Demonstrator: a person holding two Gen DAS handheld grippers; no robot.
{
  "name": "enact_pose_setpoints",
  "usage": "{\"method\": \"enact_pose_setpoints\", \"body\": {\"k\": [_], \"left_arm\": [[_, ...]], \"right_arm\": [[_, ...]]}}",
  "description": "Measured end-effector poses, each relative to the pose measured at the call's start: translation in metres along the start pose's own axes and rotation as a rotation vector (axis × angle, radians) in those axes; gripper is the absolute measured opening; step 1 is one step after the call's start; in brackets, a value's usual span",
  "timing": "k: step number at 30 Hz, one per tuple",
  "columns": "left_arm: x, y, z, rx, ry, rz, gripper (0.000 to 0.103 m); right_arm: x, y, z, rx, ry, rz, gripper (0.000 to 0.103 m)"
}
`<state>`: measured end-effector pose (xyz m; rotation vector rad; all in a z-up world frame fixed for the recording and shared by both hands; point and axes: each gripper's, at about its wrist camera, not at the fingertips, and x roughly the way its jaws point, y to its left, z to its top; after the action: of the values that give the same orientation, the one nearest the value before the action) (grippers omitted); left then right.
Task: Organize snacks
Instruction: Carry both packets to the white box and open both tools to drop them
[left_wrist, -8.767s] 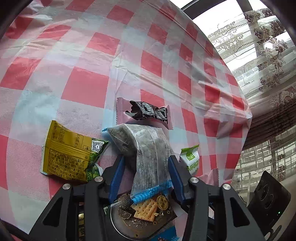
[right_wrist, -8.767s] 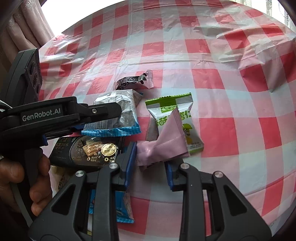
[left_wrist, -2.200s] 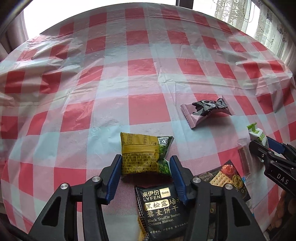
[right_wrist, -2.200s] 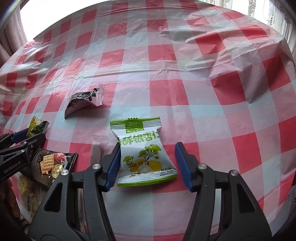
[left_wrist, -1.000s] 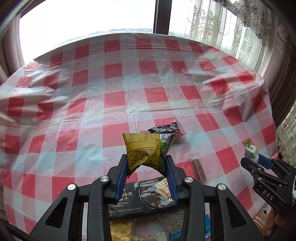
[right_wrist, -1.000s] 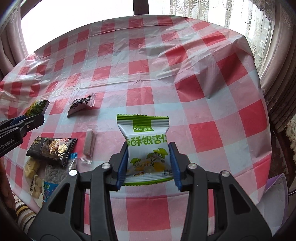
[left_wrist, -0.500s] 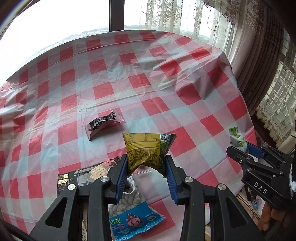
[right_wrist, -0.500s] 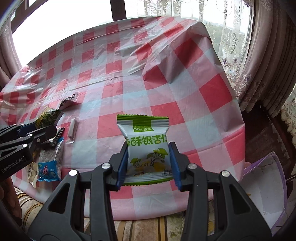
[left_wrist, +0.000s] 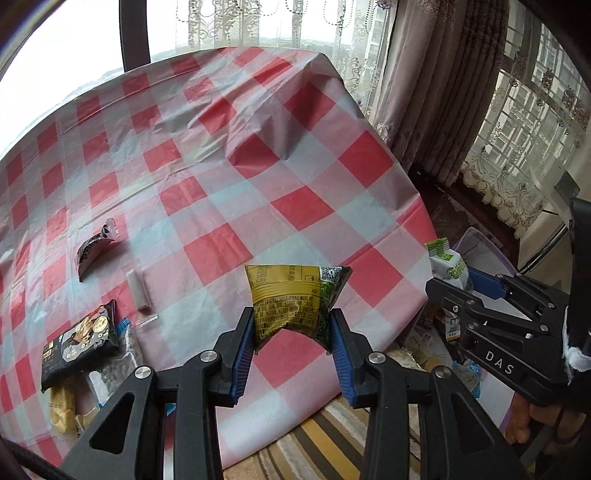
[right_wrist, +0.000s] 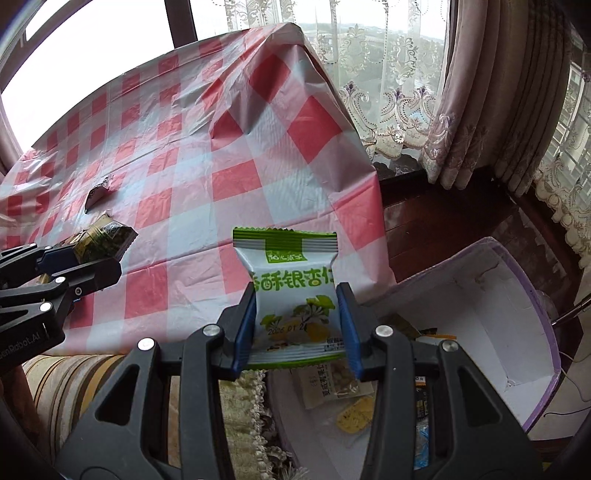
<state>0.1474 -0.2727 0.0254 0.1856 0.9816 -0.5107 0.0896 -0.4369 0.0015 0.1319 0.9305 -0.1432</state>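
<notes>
Two snack packets are held clear of the checked tablecloth (left_wrist: 236, 192), one in each gripper. Largest in view is the white box with a lilac rim (right_wrist: 495, 332), which stands beside the table below the cloth's edge and already holds several packets. The green-and-white packet (right_wrist: 293, 291) is held over its near edge. The yellow-and-green packet (left_wrist: 293, 299) hangs above the table's near edge. Both packets are judged light, soft and air-puffed, with slick film that could slip or crumple; a hold across the middle, from the two side edges, suits them, and hard squeezing could crush what is inside. The right gripper (right_wrist: 297, 325) is closed partway, its blue pads pressed on the green-and-white packet's sides. The left gripper (left_wrist: 293, 336) is likewise narrowed onto the yellow-and-green packet, which bows between the pads. Smaller packets remain on the cloth, among them a black biscuit pack (left_wrist: 79, 341).
</notes>
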Motion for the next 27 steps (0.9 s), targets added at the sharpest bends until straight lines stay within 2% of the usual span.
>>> {"method": "enact_pose_setpoints", "body": {"k": [8,18,24,27], "left_arm": [[0.007,-0.055,-0.001,0.118,0.043,-0.063,0.040],[0.023,-0.126,-0.011,0.282,0.140,-0.151,0.040],[0.030,-0.147,-0.015,0.327,0.176,-0.172,0.041],[0.034,-0.157,-0.016,0.341,0.199,-0.200,0.047]], "right_arm": [[-0.012,-0.050,-0.026,0.074,0.017,-0.051,0.045],[-0.015,-0.100,-0.055,0.160,0.052,-0.094,0.045],[-0.012,-0.120,-0.067,0.201,0.080,-0.116,0.046],[-0.011,-0.125,-0.071,0.214,0.093,-0.124,0.047]]}}
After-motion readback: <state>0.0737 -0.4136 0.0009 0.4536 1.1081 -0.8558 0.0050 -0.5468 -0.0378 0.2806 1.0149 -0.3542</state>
